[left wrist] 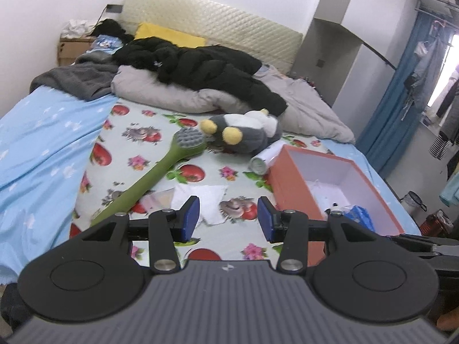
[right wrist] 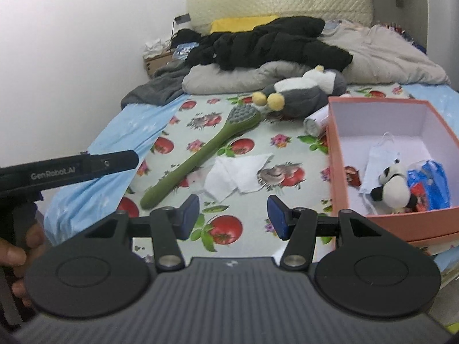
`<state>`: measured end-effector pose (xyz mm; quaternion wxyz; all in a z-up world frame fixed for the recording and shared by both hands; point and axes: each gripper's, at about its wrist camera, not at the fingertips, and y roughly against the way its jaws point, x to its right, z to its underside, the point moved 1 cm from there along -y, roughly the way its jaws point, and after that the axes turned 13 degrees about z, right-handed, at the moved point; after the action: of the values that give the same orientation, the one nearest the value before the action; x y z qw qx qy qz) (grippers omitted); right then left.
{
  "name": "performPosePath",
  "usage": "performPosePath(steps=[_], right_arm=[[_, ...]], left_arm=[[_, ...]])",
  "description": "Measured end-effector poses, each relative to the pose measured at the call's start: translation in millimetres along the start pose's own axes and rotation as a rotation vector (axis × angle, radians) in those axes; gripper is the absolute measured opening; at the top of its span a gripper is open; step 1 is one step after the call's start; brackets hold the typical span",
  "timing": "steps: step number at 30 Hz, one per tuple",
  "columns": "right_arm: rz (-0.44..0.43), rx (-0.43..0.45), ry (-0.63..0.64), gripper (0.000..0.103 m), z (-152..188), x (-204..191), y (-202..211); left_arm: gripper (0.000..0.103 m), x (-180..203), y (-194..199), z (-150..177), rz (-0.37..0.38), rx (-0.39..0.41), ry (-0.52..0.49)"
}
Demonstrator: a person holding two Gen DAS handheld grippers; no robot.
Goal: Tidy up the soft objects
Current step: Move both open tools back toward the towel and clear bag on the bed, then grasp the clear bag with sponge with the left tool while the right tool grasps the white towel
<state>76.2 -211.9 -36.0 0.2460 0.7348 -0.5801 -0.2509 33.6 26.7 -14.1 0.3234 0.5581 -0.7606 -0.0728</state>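
Left gripper [left wrist: 228, 218] released | right gripper [right wrist: 233, 217] released | brush [right wrist: 200, 154] — diagonal, head toward plush [right wrist: 304, 94]

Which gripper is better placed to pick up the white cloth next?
Probably the left gripper: the white cloth lies just ahead between its open, empty jaws. The right gripper, also open and empty, sees the cloth farther ahead and sits nearer the orange box.

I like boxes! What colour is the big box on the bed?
The box is salmon-orange outside and white inside. The right wrist view shows it best.
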Motion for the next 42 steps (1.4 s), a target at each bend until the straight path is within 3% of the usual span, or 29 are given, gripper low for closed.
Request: performPosePath(steps=[12,30,31,34,35,42], right_arm=[[-0.015,-0.095,0.021,0.056,0,-16,-54],[-0.042,-0.182,0.073,0.056,-24,-38,-178],[-0.052,-0.189,0.073,0.057,-23,-39,-187],[-0.072,-0.205,0.069,0.079,-22,-42,-211],[-0.077,-0.207,0.071,0.081,-21,-44,-218],[-0.062,-0.189,0.132,0.083,-18,-53,-265]], left_arm=[[0.049,-51,-46,-2,-0.055,-0.043,0.060],[0.049,-144,-170,-11,-0.062,-0.117,0.138],[0.049,-148,-178,-10,-0.060,-0.121,0.138],[0.049,-160,-198,-7,-0.058,-0.133,0.141],[0.049,-164,-205,-6,-0.057,-0.136,0.145],[0.049,-186,-241,-2,-0.060,-0.151,0.193]])
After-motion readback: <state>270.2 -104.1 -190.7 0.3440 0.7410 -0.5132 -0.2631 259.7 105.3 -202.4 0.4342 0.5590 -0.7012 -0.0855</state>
